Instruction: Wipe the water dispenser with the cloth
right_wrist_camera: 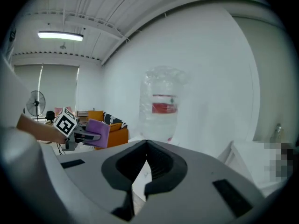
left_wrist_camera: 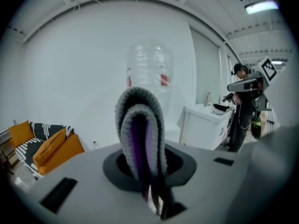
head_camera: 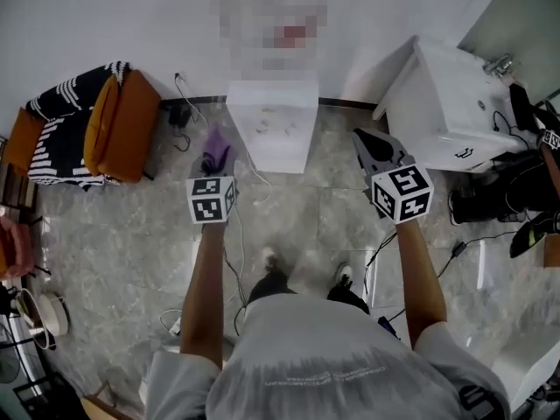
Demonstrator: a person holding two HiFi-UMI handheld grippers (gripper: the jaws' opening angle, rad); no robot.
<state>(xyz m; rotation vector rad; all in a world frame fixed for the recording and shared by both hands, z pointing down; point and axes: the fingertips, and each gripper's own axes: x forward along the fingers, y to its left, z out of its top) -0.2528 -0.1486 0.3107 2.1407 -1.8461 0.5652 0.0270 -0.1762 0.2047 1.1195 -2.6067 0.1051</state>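
1. At the far left edge of the tiled floor (head_camera: 131, 234), an orange cushion (head_camera: 122, 125) leans beside a black-and-white striped blanket (head_camera: 63, 125).
2. The left gripper (head_camera: 213, 163) is held out over the floor, just left of the dispenser's front. Its jaws are clamped on a purple cloth (head_camera: 216, 147), which stands up out of them.
3. In the left gripper view, the cloth (left_wrist_camera: 139, 139) rises folded from between the jaws, its grey ribbed edge arching over the purple inside. In the right gripper view, the same cloth (right_wrist_camera: 97, 133) shows as a purple square at the left gripper's (right_wrist_camera: 81, 134) tip.
4. The white water dispenser (head_camera: 273, 125) stands at the far edge of the floor, against the wall, between the two grippers. A clear bottle (left_wrist_camera: 149, 71) with a red label sits on top of it.
5. The cloth is near the dispenser, but whether it touches cannot be told.
6. The right gripper (head_camera: 374, 151) is held out just right of the dispenser. Its jaws (right_wrist_camera: 145, 146) meet at the tips with nothing between them.
7. A white cabinet with a sink (head_camera: 446, 103) stands at the far right edge of the floor.
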